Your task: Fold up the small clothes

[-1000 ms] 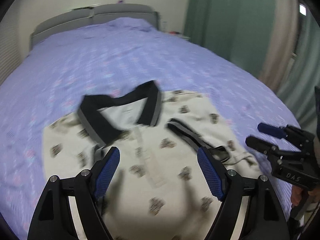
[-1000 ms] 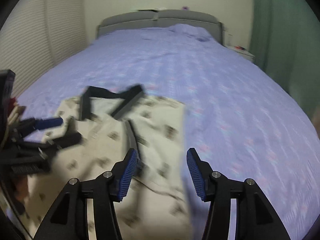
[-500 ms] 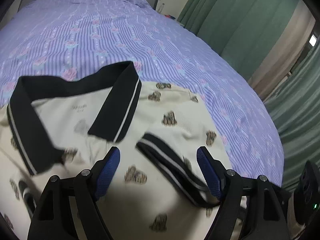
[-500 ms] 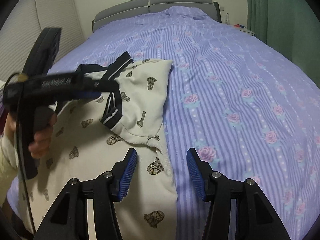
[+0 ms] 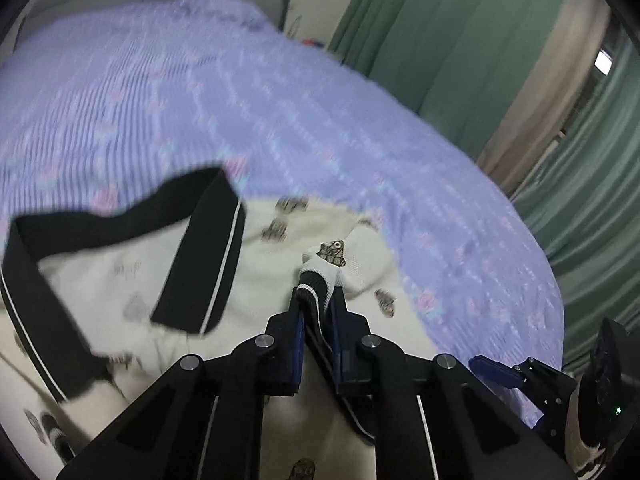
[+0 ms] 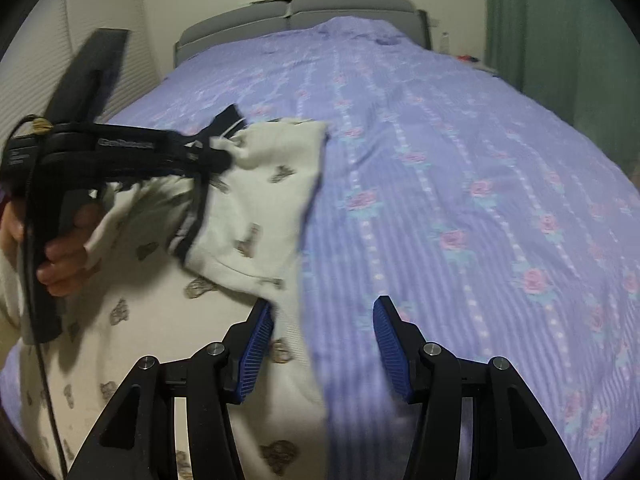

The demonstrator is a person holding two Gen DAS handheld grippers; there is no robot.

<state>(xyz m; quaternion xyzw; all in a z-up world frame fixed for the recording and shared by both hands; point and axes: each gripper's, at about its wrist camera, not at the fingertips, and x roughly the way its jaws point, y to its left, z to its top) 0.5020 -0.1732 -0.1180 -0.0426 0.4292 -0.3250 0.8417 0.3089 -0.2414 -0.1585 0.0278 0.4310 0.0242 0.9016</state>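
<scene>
Cream polo shirt lies face up on the purple bedspread, near its edge closest to us. Our left gripper is closing, pads pinching the black-trimmed sleeve cuff. Right gripper hangs half open and empty, straddling the shirt's side edge low on the body. To fold well, we'd carry the sleeve across toward the collar, keeping it low and taut. Right gripper should pin the side edge so the body doesn't drag.
</scene>
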